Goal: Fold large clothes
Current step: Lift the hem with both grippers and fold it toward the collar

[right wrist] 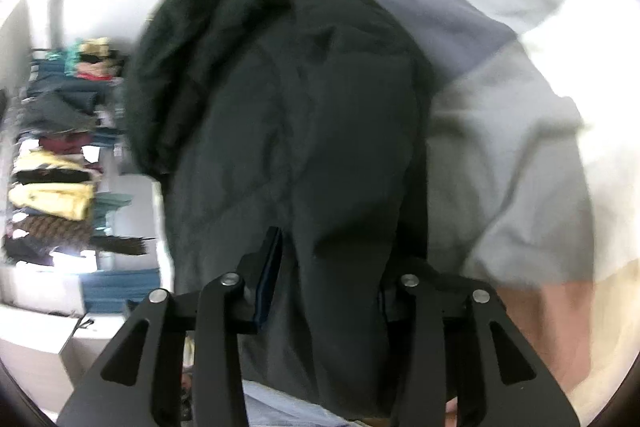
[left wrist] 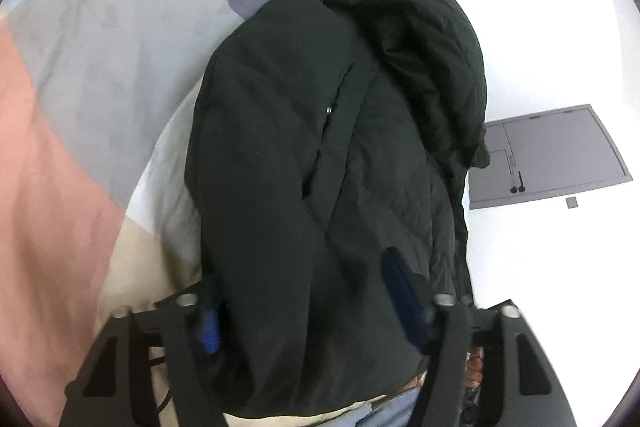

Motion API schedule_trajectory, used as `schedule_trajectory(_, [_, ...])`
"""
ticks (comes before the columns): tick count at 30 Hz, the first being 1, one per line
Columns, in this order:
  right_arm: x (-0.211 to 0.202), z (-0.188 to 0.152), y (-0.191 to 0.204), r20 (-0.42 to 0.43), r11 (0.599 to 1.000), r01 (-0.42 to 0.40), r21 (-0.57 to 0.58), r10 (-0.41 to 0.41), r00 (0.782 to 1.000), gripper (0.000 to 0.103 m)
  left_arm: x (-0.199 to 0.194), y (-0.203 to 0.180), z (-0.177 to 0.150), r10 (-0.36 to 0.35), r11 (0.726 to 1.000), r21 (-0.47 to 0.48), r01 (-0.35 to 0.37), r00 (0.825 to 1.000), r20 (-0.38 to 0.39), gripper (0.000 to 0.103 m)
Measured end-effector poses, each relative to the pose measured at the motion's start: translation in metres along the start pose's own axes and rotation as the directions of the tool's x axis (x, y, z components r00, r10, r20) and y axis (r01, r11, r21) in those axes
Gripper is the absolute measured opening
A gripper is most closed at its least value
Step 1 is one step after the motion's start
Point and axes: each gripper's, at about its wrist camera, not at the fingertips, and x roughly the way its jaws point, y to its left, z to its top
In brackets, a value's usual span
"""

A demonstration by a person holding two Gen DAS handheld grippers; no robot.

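Note:
A large black padded jacket (left wrist: 320,147) with a hood hangs folded over both grippers above a bed. In the left wrist view the left gripper (left wrist: 308,303) has its two blue-padded fingers spread wide, with a thick bundle of the jacket filling the gap. In the right wrist view the same jacket (right wrist: 288,115) fills the middle, and the right gripper (right wrist: 328,275) holds a thick bundle of it between its fingers. The right finger of that gripper is hidden by cloth. The hood end (right wrist: 188,59) droops on the far left side.
A patchwork bedcover (left wrist: 100,67) in pink, grey and cream lies under the jacket and shows in the right wrist view (right wrist: 520,147) too. A white floor with a grey mat (left wrist: 552,155) is beside it. Stacks of folded clothes (right wrist: 56,147) stand at the left.

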Motion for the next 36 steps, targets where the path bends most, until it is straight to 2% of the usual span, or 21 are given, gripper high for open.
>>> schedule_trajectory(1, [-0.004, -0.001, 0.004, 0.01, 1.0, -0.021, -0.014, 0.021, 1.0, 0.04, -0.002, 0.005, 0.001, 0.002, 1.0, -0.012, -0.002, 1.0, 0.0, 0.044])
schedule_trajectory(2, [-0.008, -0.003, 0.007, 0.031, 0.999, -0.023, -0.03, 0.024, 0.999, 0.034, -0.002, 0.012, 0.003, 0.0, 0.999, -0.04, 0.0, 1.0, -0.001, 0.036])
schedule_trajectory(3, [-0.012, -0.003, 0.01, 0.05, 0.999, -0.013, -0.036, 0.014, 0.999, 0.021, -0.004, 0.018, 0.004, -0.012, 0.998, -0.069, 0.012, 1.0, 0.004, 0.024])
schedule_trajectory(4, [-0.015, -0.004, 0.011, 0.066, 0.999, 0.002, -0.042, 0.001, 0.998, 0.014, -0.006, 0.024, 0.005, -0.026, 0.997, -0.079, 0.026, 1.0, 0.007, 0.02])
schedule_trajectory(7, [-0.024, -0.008, 0.02, 0.104, 0.997, 0.009, -0.076, -0.001, 0.995, 0.01, -0.012, 0.017, 0.0, -0.042, 0.999, -0.031, 0.043, 0.999, 0.033, 0.011])
schedule_trajectory(13, [-0.053, -0.017, 0.04, 0.157, 0.992, -0.009, -0.123, 0.029, 0.987, 0.006, -0.042, 0.001, -0.009, -0.079, 0.996, 0.032, 0.077, 0.995, 0.06, 0.005])
schedule_trajectory(18, [-0.075, -0.035, 0.056, 0.169, 0.987, -0.019, -0.162, 0.047, 0.985, 0.006, -0.082, -0.008, -0.015, -0.122, 0.992, 0.04, 0.119, 0.989, 0.081, 0.003])
schedule_trajectory(21, [-0.096, -0.048, 0.065, 0.18, 0.982, -0.039, -0.186, 0.073, 0.981, 0.006, -0.106, -0.026, -0.022, -0.136, 0.988, 0.087, 0.126, 0.984, 0.112, 0.003])
schedule_trajectory(29, [-0.16, -0.107, 0.08, 0.216, 0.963, -0.085, -0.256, 0.143, 0.966, 0.006, -0.188, -0.051, -0.073, -0.162, 0.97, 0.202, 0.132, 0.977, 0.139, 0.003])
schedule_trajectory(36, [-0.206, -0.169, 0.079, 0.228, 0.945, -0.101, -0.31, 0.177, 0.958, 0.006, -0.25, -0.056, -0.125, -0.182, 0.96, 0.245, 0.133, 0.965, 0.188, 0.003])
